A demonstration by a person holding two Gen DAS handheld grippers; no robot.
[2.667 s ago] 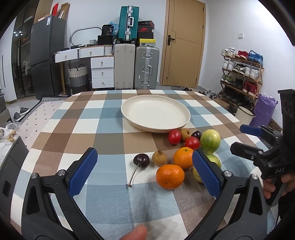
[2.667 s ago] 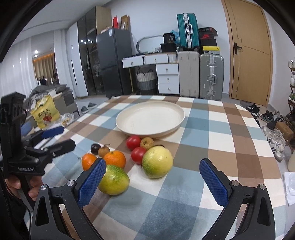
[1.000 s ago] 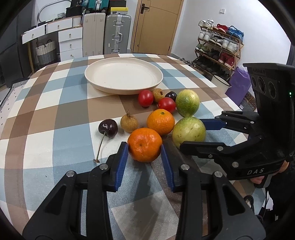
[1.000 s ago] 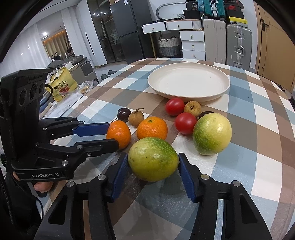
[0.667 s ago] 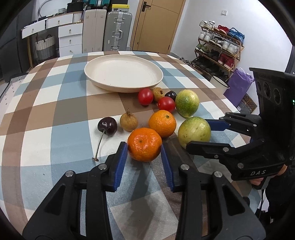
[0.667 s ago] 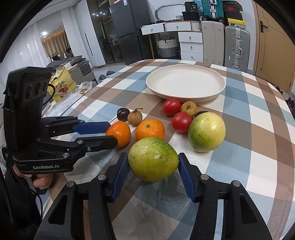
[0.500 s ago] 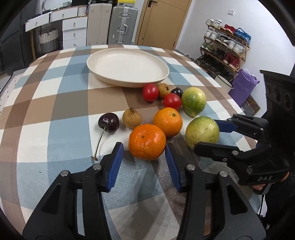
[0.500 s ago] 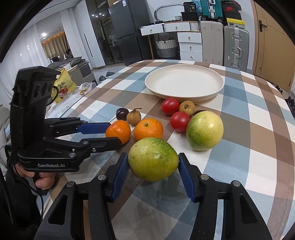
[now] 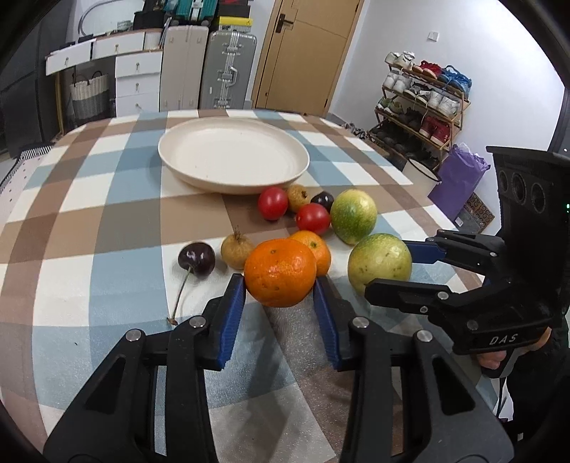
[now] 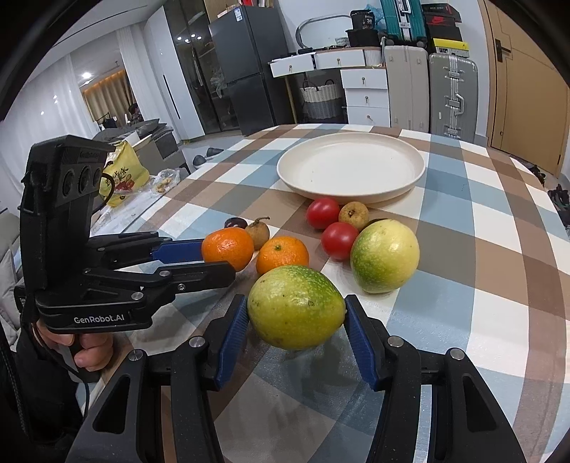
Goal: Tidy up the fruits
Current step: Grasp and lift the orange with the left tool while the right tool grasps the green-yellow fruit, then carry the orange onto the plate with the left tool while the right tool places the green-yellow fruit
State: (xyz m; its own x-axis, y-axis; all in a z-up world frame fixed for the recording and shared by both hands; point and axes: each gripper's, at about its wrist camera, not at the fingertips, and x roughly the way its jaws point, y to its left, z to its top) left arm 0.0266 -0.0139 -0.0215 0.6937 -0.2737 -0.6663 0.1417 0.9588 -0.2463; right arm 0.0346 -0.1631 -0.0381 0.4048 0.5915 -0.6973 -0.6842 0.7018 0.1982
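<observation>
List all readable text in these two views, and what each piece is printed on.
"DAS": on the body of the right gripper, seen in the left wrist view.
"GenRobot.AI": on the body of the left gripper, seen in the right wrist view.
Red characters on the yellow bag: too small to read.
Label on the black bucket atop the drawers, and print on the boxes over the suitcases: too blurred to read.

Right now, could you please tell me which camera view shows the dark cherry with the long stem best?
The left wrist view shows it best: the cherry lies whole on the tablecloth, stem and all, left of a small brown fruit. In the right wrist view only its top peeks out behind an orange.
</observation>
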